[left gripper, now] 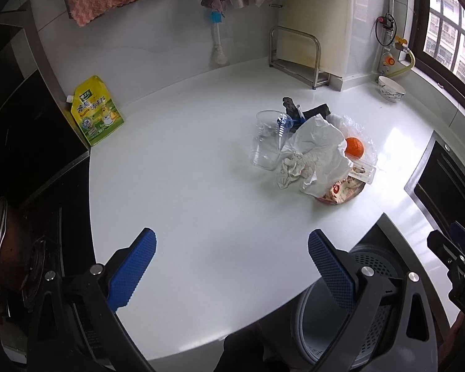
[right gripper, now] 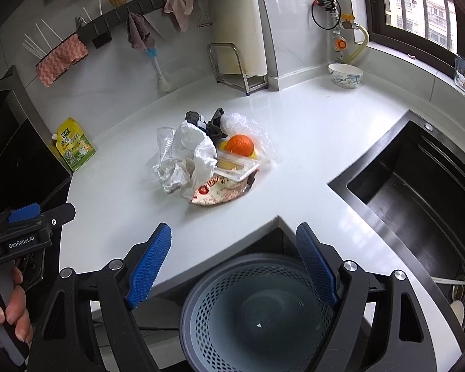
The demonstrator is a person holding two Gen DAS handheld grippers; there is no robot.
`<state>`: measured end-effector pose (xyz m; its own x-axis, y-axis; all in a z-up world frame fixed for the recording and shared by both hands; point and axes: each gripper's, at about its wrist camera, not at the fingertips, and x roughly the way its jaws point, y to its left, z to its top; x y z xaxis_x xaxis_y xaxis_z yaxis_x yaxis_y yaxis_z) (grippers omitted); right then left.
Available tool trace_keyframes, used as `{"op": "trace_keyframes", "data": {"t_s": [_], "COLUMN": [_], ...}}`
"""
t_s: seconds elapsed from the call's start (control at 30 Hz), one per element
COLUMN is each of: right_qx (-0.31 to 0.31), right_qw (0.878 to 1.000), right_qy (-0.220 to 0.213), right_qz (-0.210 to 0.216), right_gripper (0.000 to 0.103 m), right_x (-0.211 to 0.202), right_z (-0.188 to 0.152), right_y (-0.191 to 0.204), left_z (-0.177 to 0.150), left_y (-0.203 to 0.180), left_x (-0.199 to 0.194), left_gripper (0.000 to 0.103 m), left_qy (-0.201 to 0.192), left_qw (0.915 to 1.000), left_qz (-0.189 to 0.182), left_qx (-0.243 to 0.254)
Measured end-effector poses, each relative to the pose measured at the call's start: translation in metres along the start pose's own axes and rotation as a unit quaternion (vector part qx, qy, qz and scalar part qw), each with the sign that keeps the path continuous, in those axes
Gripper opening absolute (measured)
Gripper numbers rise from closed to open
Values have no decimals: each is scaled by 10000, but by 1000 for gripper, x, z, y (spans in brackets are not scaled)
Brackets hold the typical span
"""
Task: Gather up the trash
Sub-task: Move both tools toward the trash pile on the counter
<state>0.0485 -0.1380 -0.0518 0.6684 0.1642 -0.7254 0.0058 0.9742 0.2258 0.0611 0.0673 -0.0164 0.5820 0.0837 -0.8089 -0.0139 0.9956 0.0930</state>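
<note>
Trash pile (right gripper: 210, 161) waiting on our desk (right gripper: 124, 204).
We hold left tool (left gripper: 232, 248) and right tool (right gripper: 232, 241) wide open, empty.

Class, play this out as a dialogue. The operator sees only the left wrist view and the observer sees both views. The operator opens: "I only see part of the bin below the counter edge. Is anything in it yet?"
Observer: The right wrist view looks straight down into the bin. No trash shows inside, only a tiny pale speck on its floor.
Operator: Is anything hidden beside the orange?
Observer: Yes. A yellow piece sits against the orange on its left. I cannot tell what it is.
Operator: What is the dark area on my right?
Observer: It is a black sink set into the counter, with pale utensils at its near end.
</note>
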Motion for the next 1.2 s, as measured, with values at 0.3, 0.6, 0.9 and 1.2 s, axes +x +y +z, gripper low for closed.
{"op": "trace_keyframes", "data": {"t_s": [0.3,0.6,0.9,1.2], "right_qx": [-53,-81,-293,-587], "right_qw": [9999,9993,9980,9960], "right_qy": [32,153,249,536], "right_qz": [-134,-323,-511,-417], "right_gripper": [79,79,78,37], "right_x": [88,156,189,205], "right_z": [52,81,91,95], "right_y": [25,40,47,65], "left_z": [58,89,102,105], "left_y": [15,17,17,20], "left_x": [87,141,164,176], "left_gripper": [97,97,97,97], "left_qy": [38,116,166,270], "left_qw": [9988,9956,9920,9891], "left_qz": [-439,-801,-1049,-1284], "left_qx": [206,483,683,676]}}
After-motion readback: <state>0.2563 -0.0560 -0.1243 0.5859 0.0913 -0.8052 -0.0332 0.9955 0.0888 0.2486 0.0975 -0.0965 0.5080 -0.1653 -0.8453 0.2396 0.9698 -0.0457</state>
